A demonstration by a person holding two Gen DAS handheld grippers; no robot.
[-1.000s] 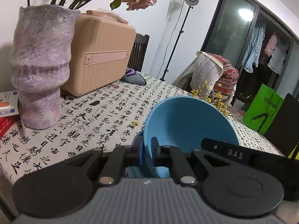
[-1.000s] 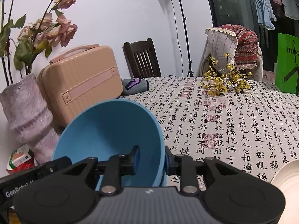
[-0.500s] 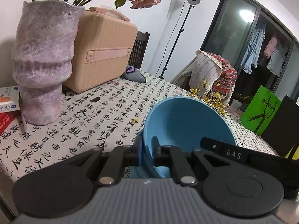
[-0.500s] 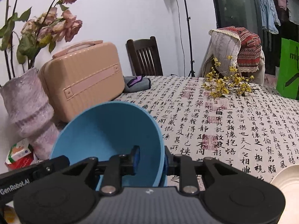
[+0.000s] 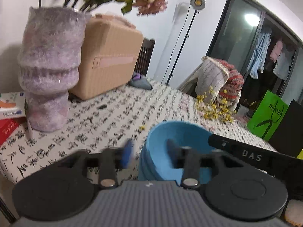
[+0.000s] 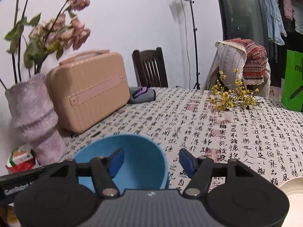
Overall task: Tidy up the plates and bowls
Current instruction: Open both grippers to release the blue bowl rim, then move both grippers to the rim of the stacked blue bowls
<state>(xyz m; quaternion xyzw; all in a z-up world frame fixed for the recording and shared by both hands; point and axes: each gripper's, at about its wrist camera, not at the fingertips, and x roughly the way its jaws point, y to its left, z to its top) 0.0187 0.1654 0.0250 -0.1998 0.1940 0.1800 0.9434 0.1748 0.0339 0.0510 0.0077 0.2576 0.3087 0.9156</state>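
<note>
- A table [image 6: 236, 132] under a calligraphy-print cloth carries everything here; a fuzzy purple vase [image 5: 49, 68] and a tan hard case [image 5: 108, 60] line its far left edge against the wall, and a spray of yellow blossoms [image 6: 233, 96] lies toward the far right edge.
- The blue bowl [image 6: 132, 160] sits near the table's front edge, directly ahead of both my tools. In the left wrist view [image 5: 176, 147] ridges down its outer wall suggest it tops a nest of similar bowls, though blur makes that uncertain.
- My right gripper [image 6: 149, 159] is opening: one pad hangs inside the bowl, the other outside, neither touching the wall.
- My left gripper [image 5: 149, 151] is opening too, straddling the opposite wall, pads clear of it.
- I judge the bowl light, rigid and smooth, probably plastic or melamine: unlikely to shatter, but a thin wall can slip or tip in a pinch. The rim wall, one pad in and one out, is the place to take it.
- A pale plate's rim [image 6: 292, 189] shows at the front right corner.
</note>
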